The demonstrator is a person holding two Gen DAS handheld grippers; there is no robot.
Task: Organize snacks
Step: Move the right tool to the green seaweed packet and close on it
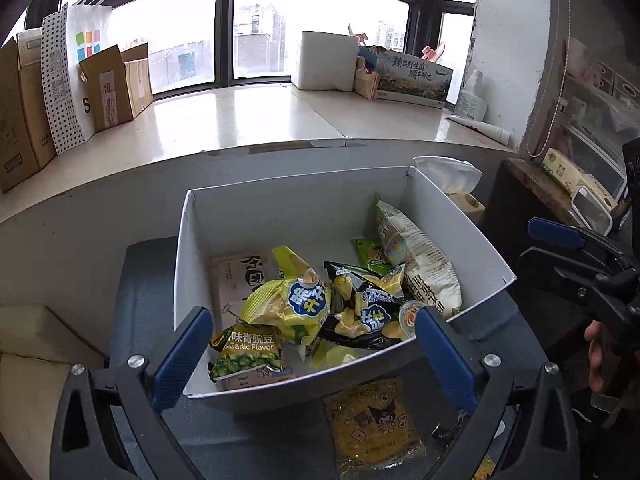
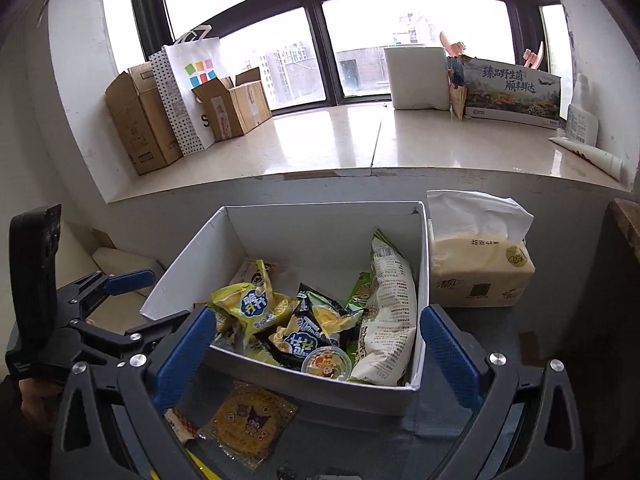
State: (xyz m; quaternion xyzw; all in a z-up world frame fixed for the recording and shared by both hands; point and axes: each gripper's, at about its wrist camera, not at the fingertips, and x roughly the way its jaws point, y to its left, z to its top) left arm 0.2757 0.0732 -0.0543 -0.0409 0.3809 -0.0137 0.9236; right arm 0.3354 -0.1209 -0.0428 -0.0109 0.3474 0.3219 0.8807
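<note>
Big pale stone window ledge runs across the back, with brown cardboard boxes and a white paper bag with coloured squares stacked at its left end and a white foam block plus a printed carton with a landscape picture toward the right. Below it sits a dark grey table surface, and in the middle of that is the open white cardboard box holding most of the snacks. Inside, a tall white printed snack bag leans on the right wall, a yellow chip bag with a blue round logo and a black chip bag with a blue logo are piled in the centre, a green garlic-flavour pea packet rests at the near left corner, and a small clear jelly cup sits against the near wall. A soft pack of tissues stands just beside the box on its right. Outside the box, just in front of its near wall, a flat yellow cartoon-print packet lies on the table. Left gripper hangs over the near edge of the box, blue fingers spread wide with nothing pinched. Right gripper is the same deal, fingers wide apart and holding nothing.
</note>
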